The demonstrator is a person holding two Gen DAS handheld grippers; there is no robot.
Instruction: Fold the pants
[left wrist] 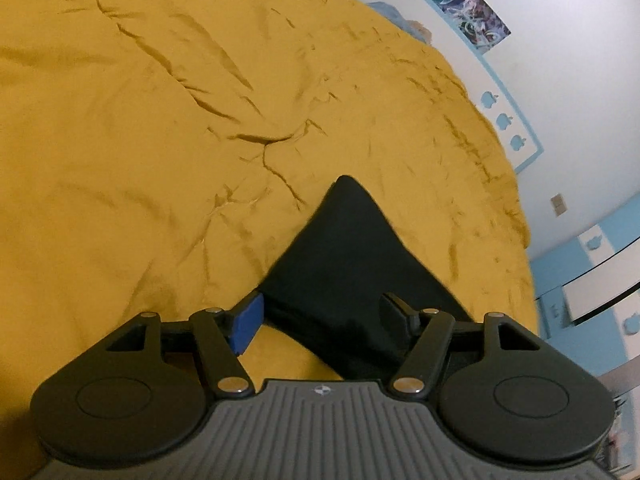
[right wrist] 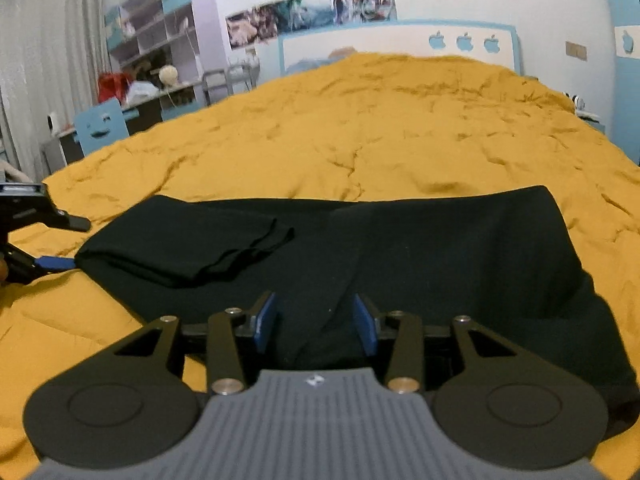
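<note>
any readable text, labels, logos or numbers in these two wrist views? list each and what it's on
No readable words or numbers in either view.
Small white emblem on the left gripper body: a symbol, no letters.
Same emblem on the right gripper body: blurred.
Apple-shaped cutouts on the headboard: shapes only, no text.
Posters on the wall: pictures, any lettering too blurred to read.
Black pants and yellow bedspread: no visible label.

No words or numbers can be read anywhere. The only signs are three blue apple-shaped emblems [right wrist: 464,42] on the white headboard [right wrist: 360,42] at twelve o'clock, and a small round emblem [right wrist: 315,379] on the right gripper's grey body, at six o'clock.
</note>
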